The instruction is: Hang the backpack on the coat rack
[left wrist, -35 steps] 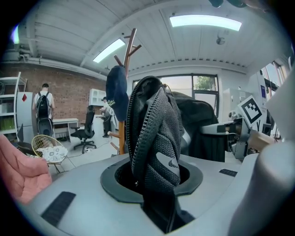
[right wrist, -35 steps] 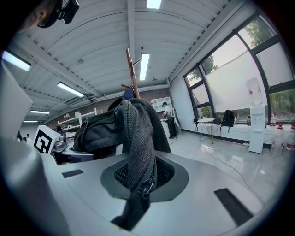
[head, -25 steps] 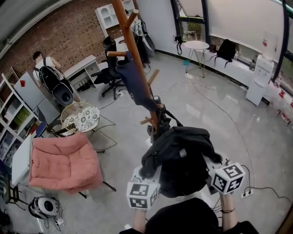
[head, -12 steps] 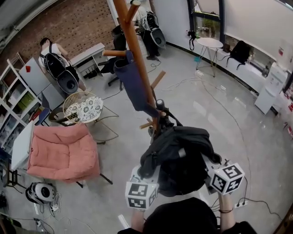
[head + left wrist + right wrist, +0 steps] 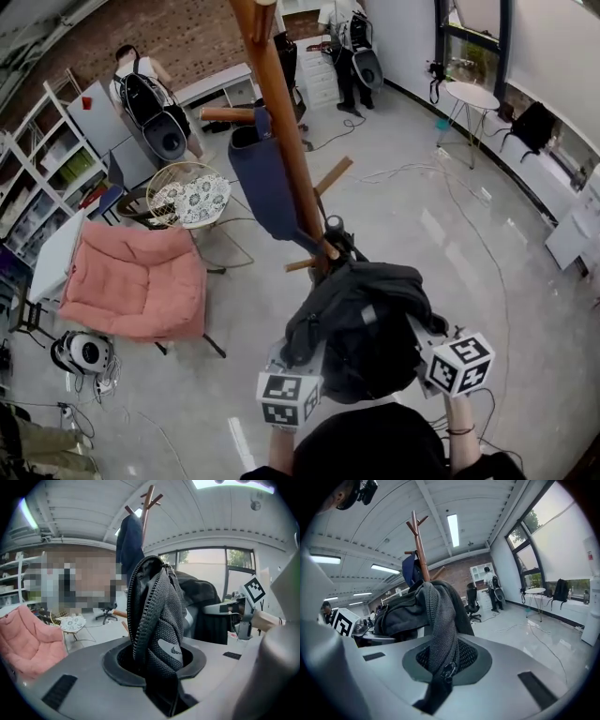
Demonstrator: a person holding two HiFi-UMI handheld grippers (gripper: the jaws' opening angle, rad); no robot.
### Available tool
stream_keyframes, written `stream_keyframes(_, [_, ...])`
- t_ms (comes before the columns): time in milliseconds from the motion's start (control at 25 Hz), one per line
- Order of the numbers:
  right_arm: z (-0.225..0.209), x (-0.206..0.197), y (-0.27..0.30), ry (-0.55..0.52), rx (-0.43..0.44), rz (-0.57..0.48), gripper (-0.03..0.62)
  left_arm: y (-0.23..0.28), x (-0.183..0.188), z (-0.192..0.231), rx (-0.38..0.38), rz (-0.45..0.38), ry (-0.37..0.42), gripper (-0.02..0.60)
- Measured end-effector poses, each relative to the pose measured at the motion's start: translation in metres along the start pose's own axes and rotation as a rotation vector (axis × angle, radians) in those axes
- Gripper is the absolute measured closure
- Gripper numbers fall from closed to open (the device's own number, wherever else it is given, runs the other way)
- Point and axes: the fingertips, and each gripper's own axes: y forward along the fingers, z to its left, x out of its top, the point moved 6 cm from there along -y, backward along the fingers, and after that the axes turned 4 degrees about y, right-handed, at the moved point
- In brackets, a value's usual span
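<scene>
backpack (image 5: 361, 319) — clamped in left hand-held gripper (image 5: 157, 660), right one (image 5: 443, 667)

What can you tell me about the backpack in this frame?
The backpack is black, of soft fabric with mesh-padded straps and a zipper track. It hangs slumped in the air, held from two sides: the left gripper is shut on a zippered mesh part, the right gripper on a mesh strap with a metal ring. It is near the wooden coat rack, not yet on a peg.

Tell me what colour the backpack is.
Black. The backpack shows best in the head view.
</scene>
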Motion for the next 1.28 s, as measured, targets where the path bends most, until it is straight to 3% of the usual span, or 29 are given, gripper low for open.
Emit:
stream_keyframes(560, [-0.042, 0.011, 0.049, -0.047, 0.179, 0.103, 0.565, 0.032, -0.004, -0.006, 0.159, 0.049, -0.066, 0.443])
stream_keyframes(1280, [-0.054, -0.012, 0.09, -0.041, 0.142, 0.164, 0.565, 0.068, -0.033, 0.015, 0.135, 0.148, -0.11, 0.443])
